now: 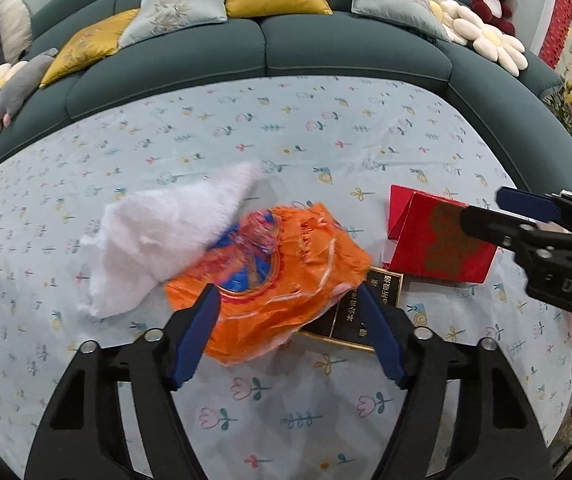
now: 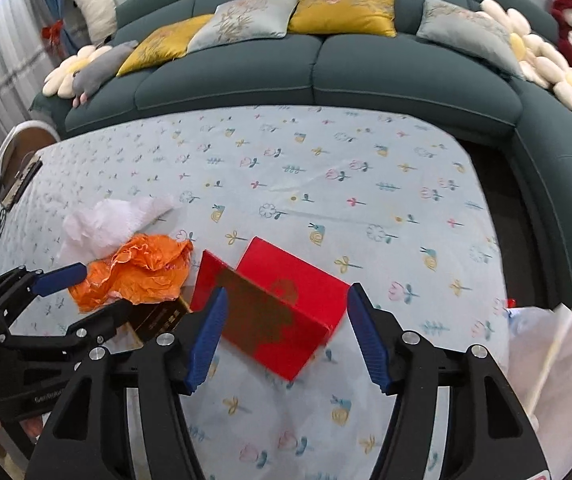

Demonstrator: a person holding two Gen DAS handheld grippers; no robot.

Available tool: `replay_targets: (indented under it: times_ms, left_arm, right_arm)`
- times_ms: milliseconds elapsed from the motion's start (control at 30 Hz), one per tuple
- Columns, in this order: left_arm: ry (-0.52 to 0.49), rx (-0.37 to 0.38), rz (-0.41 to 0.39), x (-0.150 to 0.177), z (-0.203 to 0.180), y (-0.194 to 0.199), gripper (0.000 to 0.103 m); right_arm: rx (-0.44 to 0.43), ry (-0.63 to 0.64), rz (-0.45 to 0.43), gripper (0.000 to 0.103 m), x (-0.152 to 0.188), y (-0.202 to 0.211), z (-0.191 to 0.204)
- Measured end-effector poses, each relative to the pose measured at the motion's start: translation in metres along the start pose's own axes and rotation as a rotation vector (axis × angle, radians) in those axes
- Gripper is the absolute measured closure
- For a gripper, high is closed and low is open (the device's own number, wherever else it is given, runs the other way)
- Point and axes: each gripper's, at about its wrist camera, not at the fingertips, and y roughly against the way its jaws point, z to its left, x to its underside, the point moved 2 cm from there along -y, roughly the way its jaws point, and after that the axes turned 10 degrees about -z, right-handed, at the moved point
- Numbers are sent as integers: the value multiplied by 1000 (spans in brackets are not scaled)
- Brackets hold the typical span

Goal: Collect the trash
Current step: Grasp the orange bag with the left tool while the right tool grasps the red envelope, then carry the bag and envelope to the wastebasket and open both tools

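Note:
A crumpled orange plastic wrapper (image 1: 281, 264) lies on the flowered tablecloth (image 1: 286, 140), beside a white crumpled tissue (image 1: 165, 240). My left gripper (image 1: 290, 308) is open, its blue pads either side of the wrapper's near edge. A red folded carton (image 2: 281, 304) lies to the right; my right gripper (image 2: 286, 312) is open around its near end. A black and gold sign plate (image 1: 362, 312) lies partly under the wrapper. The right gripper also shows in the left wrist view (image 1: 498, 216), the left gripper in the right wrist view (image 2: 89, 292).
A teal sofa (image 1: 269, 48) with yellow and grey cushions curves behind the table. A white plastic bag (image 2: 558, 360) hangs at the right edge. A round side table (image 2: 17, 152) stands at the left.

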Motion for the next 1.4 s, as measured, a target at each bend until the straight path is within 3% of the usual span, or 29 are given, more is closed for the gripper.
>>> replay_targets:
  times_ms: [133, 300, 367, 467, 900, 1400]
  left_arm:
    - [18, 28, 24, 0, -3, -7, 67]
    - [30, 33, 8, -2, -9, -1, 85]
    - [31, 33, 0, -4, -13, 5, 88]
    - [34, 38, -8, -7, -21, 12, 92]
    - [9, 100, -104, -31, -94, 79, 93]
    - [-136, 218, -137, -33, -231, 118, 93]
  right_arm:
    - [-26, -12, 43, 44, 8, -13, -4]
    - [-52, -42, 67, 71, 22, -12, -5]
    - [-63, -48, 64, 86, 26, -5, -3]
    - [-78, -57, 51, 97, 28, 8, -1]
    - [-66, -113, -94, 98, 20, 105, -23]
    - [67, -257, -205, 98, 58, 205, -129]
